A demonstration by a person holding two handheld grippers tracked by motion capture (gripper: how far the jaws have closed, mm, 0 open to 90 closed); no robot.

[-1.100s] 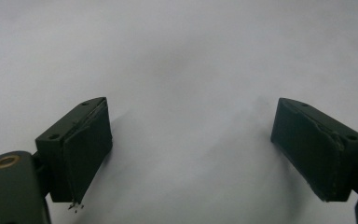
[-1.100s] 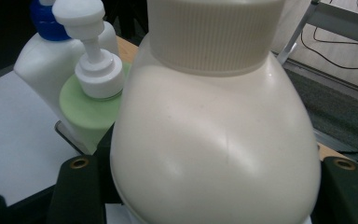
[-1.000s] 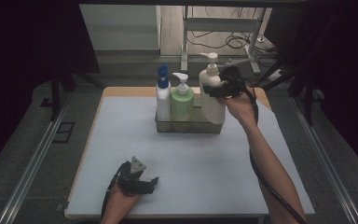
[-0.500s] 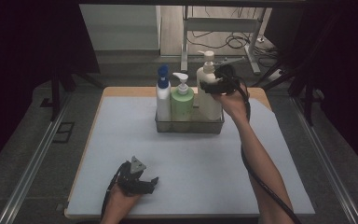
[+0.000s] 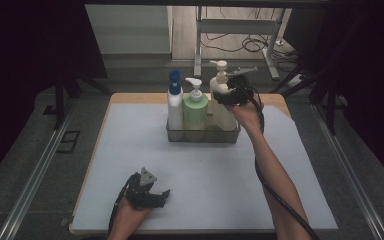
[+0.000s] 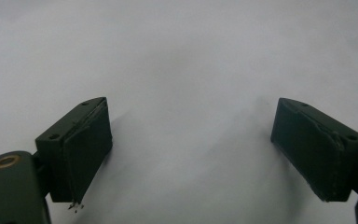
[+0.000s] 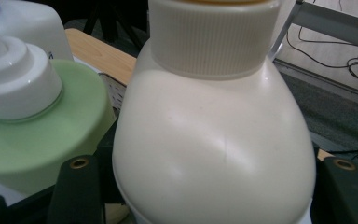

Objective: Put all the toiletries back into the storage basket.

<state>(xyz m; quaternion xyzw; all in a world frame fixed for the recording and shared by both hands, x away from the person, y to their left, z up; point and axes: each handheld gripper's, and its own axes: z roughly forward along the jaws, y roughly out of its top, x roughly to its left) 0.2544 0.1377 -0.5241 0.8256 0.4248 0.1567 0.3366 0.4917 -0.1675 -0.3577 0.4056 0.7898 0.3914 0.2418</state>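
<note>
Your right gripper (image 5: 228, 93) has its jaws clamped on either side of the cream pump bottle (image 5: 221, 102), which stands at the right end of the wire basket (image 5: 203, 134) beside the green bottle (image 5: 195, 107), while your left gripper (image 5: 152, 193), jaws spread wide and empty, rests well in front of that basket

The table (image 5: 125, 98) has a pale wooden top, its bare wood showing along the far edge. A light grey mat (image 5: 205, 170) covers nearly all of it. On the mat, toward the far side, sits a grey tray (image 5: 202, 136) (holding 3 bottles upright). Near the front edge, the left gripper (image 5: 164, 196) rests on the mat.
</note>
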